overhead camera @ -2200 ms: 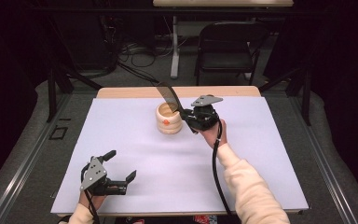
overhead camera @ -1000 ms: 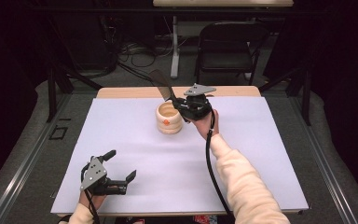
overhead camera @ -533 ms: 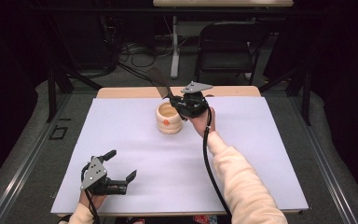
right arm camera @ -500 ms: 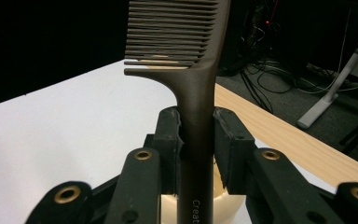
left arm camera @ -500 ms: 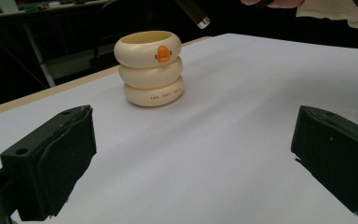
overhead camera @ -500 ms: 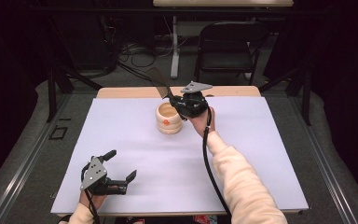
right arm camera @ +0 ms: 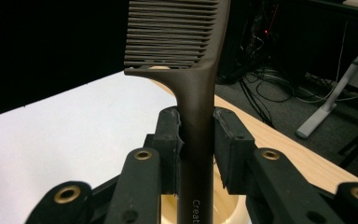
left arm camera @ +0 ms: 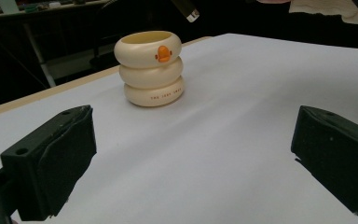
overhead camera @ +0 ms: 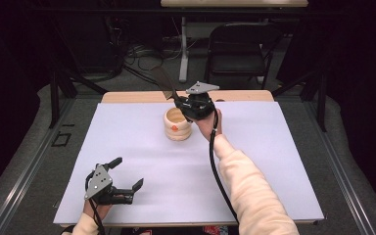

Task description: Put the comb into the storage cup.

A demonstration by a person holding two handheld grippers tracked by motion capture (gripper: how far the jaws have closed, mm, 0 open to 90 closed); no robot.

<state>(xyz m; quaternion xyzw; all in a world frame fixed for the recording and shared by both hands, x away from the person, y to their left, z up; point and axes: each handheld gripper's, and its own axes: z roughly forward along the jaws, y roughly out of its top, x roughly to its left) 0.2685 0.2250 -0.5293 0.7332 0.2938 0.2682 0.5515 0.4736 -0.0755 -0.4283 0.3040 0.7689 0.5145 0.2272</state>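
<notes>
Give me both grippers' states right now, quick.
Left gripper: open, holding nothing.
Right gripper: shut on the comb handle, above the cream holder.

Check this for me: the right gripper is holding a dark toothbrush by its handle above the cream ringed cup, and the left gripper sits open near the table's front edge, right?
Not quite. The right gripper holds a dark comb, not a toothbrush; the right gripper view shows its row of teeth. The rest stands: it is gripped by the handle above the cream ringed cup, and the left gripper sits open near the table's front edge.
</notes>
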